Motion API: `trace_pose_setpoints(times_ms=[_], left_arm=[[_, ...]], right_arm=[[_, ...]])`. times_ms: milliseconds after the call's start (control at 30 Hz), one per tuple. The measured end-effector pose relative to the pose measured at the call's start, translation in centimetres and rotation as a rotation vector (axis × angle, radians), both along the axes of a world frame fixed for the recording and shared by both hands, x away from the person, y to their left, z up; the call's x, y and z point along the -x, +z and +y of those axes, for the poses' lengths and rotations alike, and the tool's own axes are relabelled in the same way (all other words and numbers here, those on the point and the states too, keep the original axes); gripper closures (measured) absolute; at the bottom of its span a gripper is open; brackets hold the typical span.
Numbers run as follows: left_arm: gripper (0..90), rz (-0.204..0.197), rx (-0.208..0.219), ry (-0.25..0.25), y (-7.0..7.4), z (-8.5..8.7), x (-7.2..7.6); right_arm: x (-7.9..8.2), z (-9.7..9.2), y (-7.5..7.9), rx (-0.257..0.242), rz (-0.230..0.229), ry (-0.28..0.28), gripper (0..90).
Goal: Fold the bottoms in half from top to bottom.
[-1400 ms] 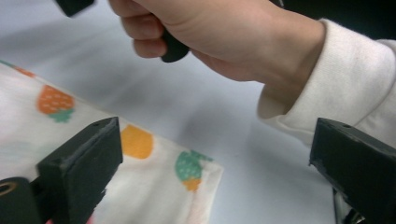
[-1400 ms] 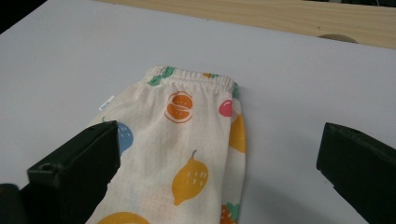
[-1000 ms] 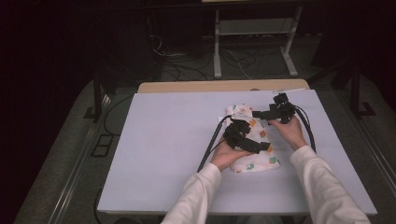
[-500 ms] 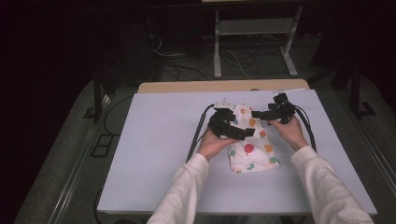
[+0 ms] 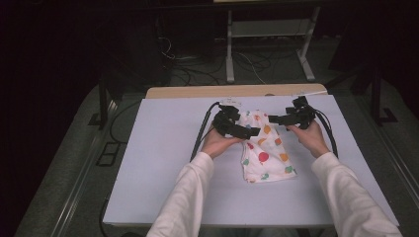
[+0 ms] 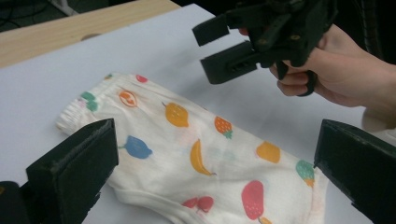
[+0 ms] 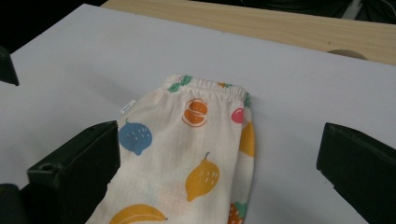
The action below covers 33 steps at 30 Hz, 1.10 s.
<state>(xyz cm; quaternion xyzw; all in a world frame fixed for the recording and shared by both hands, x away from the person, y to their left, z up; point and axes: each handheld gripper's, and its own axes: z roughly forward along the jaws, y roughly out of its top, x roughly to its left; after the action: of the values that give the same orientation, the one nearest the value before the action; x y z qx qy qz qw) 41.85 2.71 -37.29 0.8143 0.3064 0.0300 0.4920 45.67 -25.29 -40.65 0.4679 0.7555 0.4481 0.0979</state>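
Dark room, white table (image 5: 148,163). Fruit-print pants (image 5: 264,148) lying folded lengthwise, right of centre, waistband at far end. Left gripper (image 5: 247,131) and right gripper (image 5: 276,119) both spread wide, hovering over waistband, gripping nothing. Guessing one fold done, cross fold left.

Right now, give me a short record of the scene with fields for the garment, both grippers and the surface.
garment: folded white fruit-print shorts, lying flat, elastic waistband at the far end
left gripper: jaws open, at the garment's left edge, holding nothing
right gripper: jaws open, at the garment's far right, holding nothing
surface: pale sheet over a wooden table
garment label: small white tag at one side seam
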Motion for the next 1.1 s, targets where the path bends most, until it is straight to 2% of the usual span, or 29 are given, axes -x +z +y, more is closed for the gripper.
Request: trace_pose_setpoints(times_ms=[133, 433, 767, 1100], left_arm=[[0.0, 0.009, 0.003, 0.009, 0.2, 0.2, -0.4], [0.0, -0.012, -0.011, 0.003, 1.3, 0.6, -1.7], [0.0, 0.013, -0.002, 0.029, 2.0, 1.4, -3.7], [0.0, 0.032, -0.008, 0.057, 1.7, 1.8, -5.4]], right_arm=[[0.0, -0.1, 0.2, 0.000, -0.002, -0.001, 0.0], [-0.4, 0.0, 0.6, 0.001, -0.006, -0.004, 0.0], [-0.9, 0.2, 0.7, 0.009, -0.004, 0.007, 0.0], [-1.3, -0.4, 0.0, 0.009, 0.018, -0.003, 0.0]])
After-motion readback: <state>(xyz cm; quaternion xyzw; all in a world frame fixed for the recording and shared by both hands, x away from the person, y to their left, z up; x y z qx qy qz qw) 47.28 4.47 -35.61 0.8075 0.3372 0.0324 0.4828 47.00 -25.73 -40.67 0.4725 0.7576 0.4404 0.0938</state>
